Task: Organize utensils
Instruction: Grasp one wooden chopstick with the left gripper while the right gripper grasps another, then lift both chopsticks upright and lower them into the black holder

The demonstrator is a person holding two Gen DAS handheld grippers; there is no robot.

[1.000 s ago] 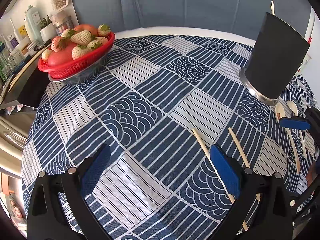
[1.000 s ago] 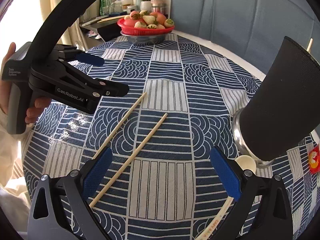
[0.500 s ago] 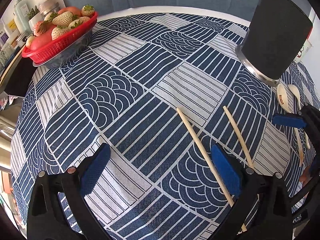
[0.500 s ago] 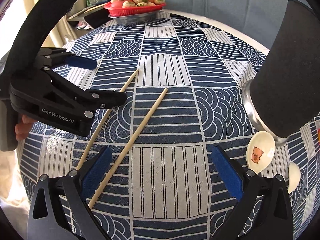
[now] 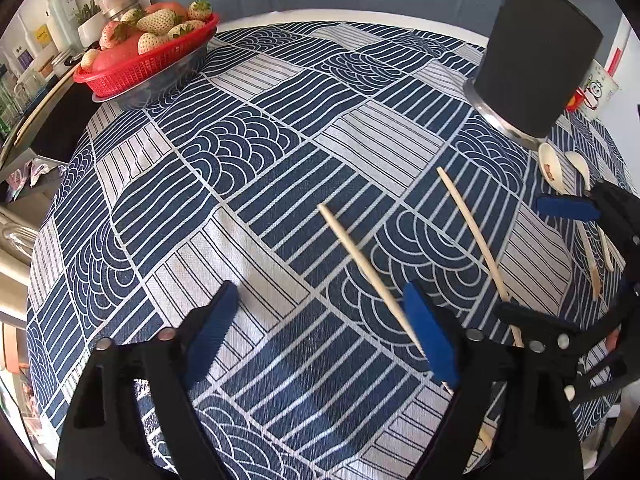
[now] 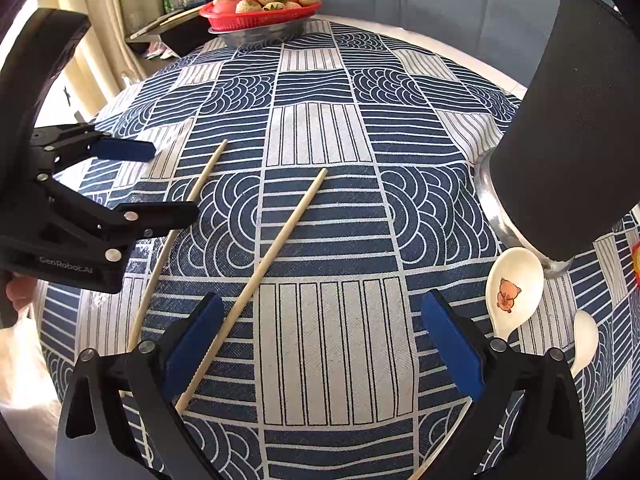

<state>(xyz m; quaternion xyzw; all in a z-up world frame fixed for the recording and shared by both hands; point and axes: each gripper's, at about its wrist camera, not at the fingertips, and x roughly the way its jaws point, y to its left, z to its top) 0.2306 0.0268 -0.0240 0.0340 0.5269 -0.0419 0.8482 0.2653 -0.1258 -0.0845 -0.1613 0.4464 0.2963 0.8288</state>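
Two wooden chopsticks lie flat on the blue-and-white patterned tablecloth [image 6: 332, 364], side by side but apart. The left gripper [image 5: 320, 336] hovers over the left chopstick [image 5: 360, 260], low centre of its view; its jaws have just been closing in but are still apart, with nothing pinched, and the stick runs just inside the right-hand pad. The right gripper [image 6: 320, 340] has also just narrowed a bit and stays wide, holding nothing; the right chopstick [image 6: 272, 248] passes beside its left-hand pad. The black utensil holder [image 6: 576, 128] stands upright at the upper right. Just below it lie two white spoons, a bear-print spoon [image 6: 512, 284] and a plain spoon [image 6: 584, 340]. A red basket of strawberries [image 5: 148, 56] sits upper left.
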